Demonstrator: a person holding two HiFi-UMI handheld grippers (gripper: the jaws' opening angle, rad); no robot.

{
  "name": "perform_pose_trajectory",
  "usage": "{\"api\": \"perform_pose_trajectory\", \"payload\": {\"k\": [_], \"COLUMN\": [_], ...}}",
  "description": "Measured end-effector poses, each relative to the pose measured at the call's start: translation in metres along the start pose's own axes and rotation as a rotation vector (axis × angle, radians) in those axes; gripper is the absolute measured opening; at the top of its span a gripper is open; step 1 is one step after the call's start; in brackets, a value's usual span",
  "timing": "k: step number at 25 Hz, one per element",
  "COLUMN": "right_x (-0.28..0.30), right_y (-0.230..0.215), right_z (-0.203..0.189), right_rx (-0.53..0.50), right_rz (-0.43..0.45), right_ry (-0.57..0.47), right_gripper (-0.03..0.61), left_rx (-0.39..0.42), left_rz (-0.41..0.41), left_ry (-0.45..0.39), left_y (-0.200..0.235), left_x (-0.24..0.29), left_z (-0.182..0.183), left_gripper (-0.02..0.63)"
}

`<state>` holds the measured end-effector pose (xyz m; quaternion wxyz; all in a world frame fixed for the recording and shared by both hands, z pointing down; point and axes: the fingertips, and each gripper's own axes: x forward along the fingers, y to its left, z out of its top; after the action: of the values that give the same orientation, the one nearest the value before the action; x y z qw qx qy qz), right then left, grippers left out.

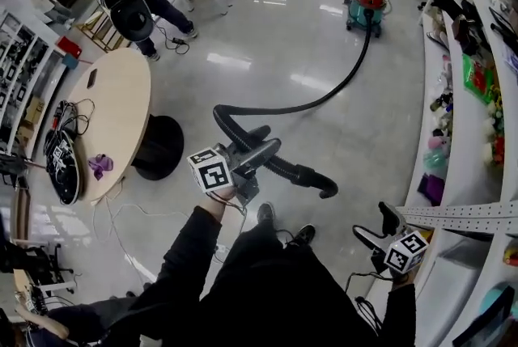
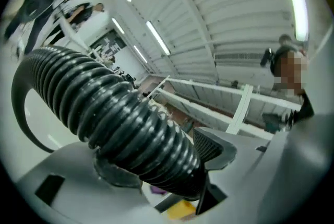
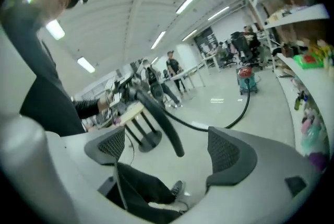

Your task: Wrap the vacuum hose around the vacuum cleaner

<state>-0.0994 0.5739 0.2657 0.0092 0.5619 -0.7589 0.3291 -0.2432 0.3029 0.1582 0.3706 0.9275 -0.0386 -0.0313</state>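
Holding the hose [image 2: 104,103] clamped between the left fingers [image 2: 214,147]; right fingers [image 3: 227,152] spread wide, empty. Ribbed hose likely light, springy, coil-resistant: take it just beyond the left fingers.

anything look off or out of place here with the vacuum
The vacuum hose trails loose across the floor from the distant vacuum cleaner, not wrapped around it at all. The left gripper clamps a looped stretch near its free end up in the air; the right gripper is open and empty.
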Motion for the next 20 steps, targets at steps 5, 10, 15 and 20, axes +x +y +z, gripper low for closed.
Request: {"api": "perform_pose_trajectory", "payload": {"k": [5,10,15,20], "right_x": [-0.005,0.107,0.245,0.325], "right_y": [-0.001,0.027,0.074,0.071], "right_z": [0.111,0.215,0.279,0.311], "right_rx": [0.093,0.076,0.142,0.327], "right_rz": [0.206,0.409,0.621,0.718], "right_ry": [-0.306,-0.271,-0.045,0.085], "right_gripper": [0.040,0.201,0.388,0.402], "left_rx": [0.491,0.868,1.257,1.674], "left_rz": [0.043,-0.051,-0.190,-0.368], "left_ry": [0.326,0.517,0.657,0.739], "left_y": [0.000,0.007,0.026,0.068], "left_x": [0.036,0.061,0.074,0.060], "left_z": [-0.042,-0.063,-0.071,-0.077], "left_gripper": [0.326,0.327,0.331,0.333]}}
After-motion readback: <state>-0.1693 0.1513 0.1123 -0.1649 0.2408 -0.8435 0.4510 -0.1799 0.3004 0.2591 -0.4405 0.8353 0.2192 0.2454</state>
